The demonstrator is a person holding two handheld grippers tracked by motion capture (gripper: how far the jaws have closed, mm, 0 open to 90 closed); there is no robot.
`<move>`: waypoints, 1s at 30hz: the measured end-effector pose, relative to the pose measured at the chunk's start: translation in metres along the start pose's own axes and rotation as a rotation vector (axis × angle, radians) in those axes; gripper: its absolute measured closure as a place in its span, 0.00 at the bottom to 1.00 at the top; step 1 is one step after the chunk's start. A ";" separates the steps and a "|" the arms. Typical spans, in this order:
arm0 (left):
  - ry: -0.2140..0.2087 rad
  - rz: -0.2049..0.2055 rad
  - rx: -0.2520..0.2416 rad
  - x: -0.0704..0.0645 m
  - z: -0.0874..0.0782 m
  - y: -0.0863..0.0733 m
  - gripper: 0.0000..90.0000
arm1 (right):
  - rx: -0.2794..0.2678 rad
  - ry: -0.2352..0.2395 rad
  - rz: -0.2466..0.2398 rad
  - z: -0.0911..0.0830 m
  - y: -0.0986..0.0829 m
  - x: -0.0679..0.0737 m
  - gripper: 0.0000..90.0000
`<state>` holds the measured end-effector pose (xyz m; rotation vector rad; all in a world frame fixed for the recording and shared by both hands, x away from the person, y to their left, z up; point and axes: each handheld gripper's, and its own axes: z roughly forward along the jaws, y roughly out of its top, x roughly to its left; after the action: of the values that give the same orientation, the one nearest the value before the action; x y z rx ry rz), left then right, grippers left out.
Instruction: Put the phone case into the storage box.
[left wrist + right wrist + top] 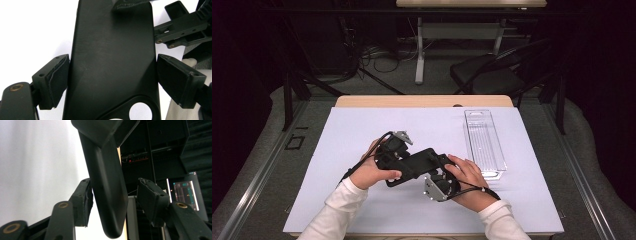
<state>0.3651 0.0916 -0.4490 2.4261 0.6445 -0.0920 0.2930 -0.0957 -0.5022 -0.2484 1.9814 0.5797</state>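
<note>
While both tools meet above the tabletop [362, 210], a black case [412, 167] sits between them. Left tool [112, 80]: jaws apart, one pad touching it. Right tool [113, 202]: jaws apart around its end

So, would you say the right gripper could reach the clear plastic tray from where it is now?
Probably not at once: the right gripper has the black phone case between its jaws. The clear tray lies close on that side, with bare mat between.
</note>
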 end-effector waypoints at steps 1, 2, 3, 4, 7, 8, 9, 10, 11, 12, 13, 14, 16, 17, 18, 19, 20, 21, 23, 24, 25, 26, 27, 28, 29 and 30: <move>-0.002 0.000 -0.001 0.000 0.000 0.000 0.16 | 0.004 -0.004 -0.005 0.000 0.000 0.001 0.53; -0.005 0.002 -0.001 0.000 0.000 0.000 0.16 | 0.003 -0.006 -0.017 0.000 0.001 0.001 0.53; -0.006 0.000 -0.004 0.000 0.000 0.000 0.16 | 0.002 -0.006 -0.021 0.000 0.001 0.002 0.54; -0.008 0.003 -0.002 0.000 0.000 0.000 0.16 | 0.004 -0.010 -0.033 0.001 0.002 0.002 0.54; -0.013 0.004 -0.002 -0.001 0.000 0.000 0.16 | 0.010 -0.013 -0.052 0.002 0.002 0.004 0.55; -0.015 0.006 -0.002 -0.001 0.000 0.000 0.16 | 0.011 -0.016 -0.067 0.002 0.002 0.004 0.56; -0.017 0.006 -0.001 -0.001 0.000 0.001 0.16 | 0.011 -0.017 -0.079 0.002 0.002 0.004 0.57; -0.014 0.006 0.000 -0.002 0.000 0.001 0.16 | 0.013 -0.017 -0.092 0.002 0.003 0.004 0.57; -0.020 0.010 -0.003 -0.002 0.001 0.001 0.16 | 0.011 -0.018 -0.094 0.003 0.002 0.005 0.57; -0.022 0.010 -0.003 -0.002 0.001 0.001 0.16 | 0.010 -0.019 -0.095 0.003 0.002 0.005 0.58; -0.025 0.010 -0.003 -0.003 0.001 0.001 0.16 | 0.010 -0.020 -0.094 0.003 0.002 0.005 0.58; -0.024 0.008 -0.003 -0.003 0.001 0.001 0.16 | 0.009 -0.023 -0.094 0.003 0.002 0.005 0.58; -0.026 0.012 -0.003 -0.004 0.001 0.001 0.16 | 0.010 -0.026 -0.101 0.004 0.002 0.006 0.58; -0.027 0.015 -0.003 -0.003 0.001 0.001 0.16 | 0.012 -0.026 -0.107 0.004 0.002 0.006 0.58; -0.027 0.015 -0.003 -0.004 0.001 0.001 0.16 | 0.011 -0.027 -0.109 0.004 0.002 0.006 0.59; -0.026 0.013 -0.003 -0.004 0.001 0.001 0.16 | 0.008 -0.027 -0.110 0.004 0.002 0.006 0.59; -0.029 0.013 -0.005 -0.004 0.002 0.001 0.16 | 0.007 -0.029 -0.113 0.004 0.002 0.006 0.59; -0.033 0.013 -0.006 -0.004 0.002 0.001 0.16 | 0.006 -0.031 -0.114 0.004 0.002 0.006 0.59; -0.036 0.014 -0.008 -0.003 0.001 0.002 0.16 | 0.006 -0.031 -0.114 0.004 0.002 0.007 0.60; -0.032 0.009 -0.007 -0.004 0.001 0.002 0.16 | 0.009 -0.032 -0.118 0.004 0.002 0.007 0.61; -0.031 0.010 -0.008 -0.003 0.000 0.002 0.16 | 0.010 -0.033 -0.119 0.004 0.002 0.007 0.62; -0.031 0.009 -0.008 -0.003 0.000 0.002 0.16 | 0.007 -0.034 -0.127 0.004 0.002 0.006 0.62; -0.039 0.009 -0.012 -0.003 0.000 0.002 0.16 | 0.007 -0.033 -0.130 0.004 0.002 0.006 0.63; -0.039 0.008 -0.012 -0.003 0.000 0.001 0.16 | 0.011 -0.033 -0.132 0.004 0.002 0.006 0.64; -0.043 0.008 -0.012 -0.003 0.000 0.001 0.16 | 0.006 -0.033 -0.131 0.005 0.002 0.007 0.65; -0.045 0.005 -0.013 -0.003 0.001 0.001 0.16 | 0.007 -0.032 -0.133 0.005 0.002 0.007 0.65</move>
<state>0.3634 0.0891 -0.4481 2.4057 0.6169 -0.1395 0.2930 -0.0913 -0.5094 -0.3614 1.9195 0.4885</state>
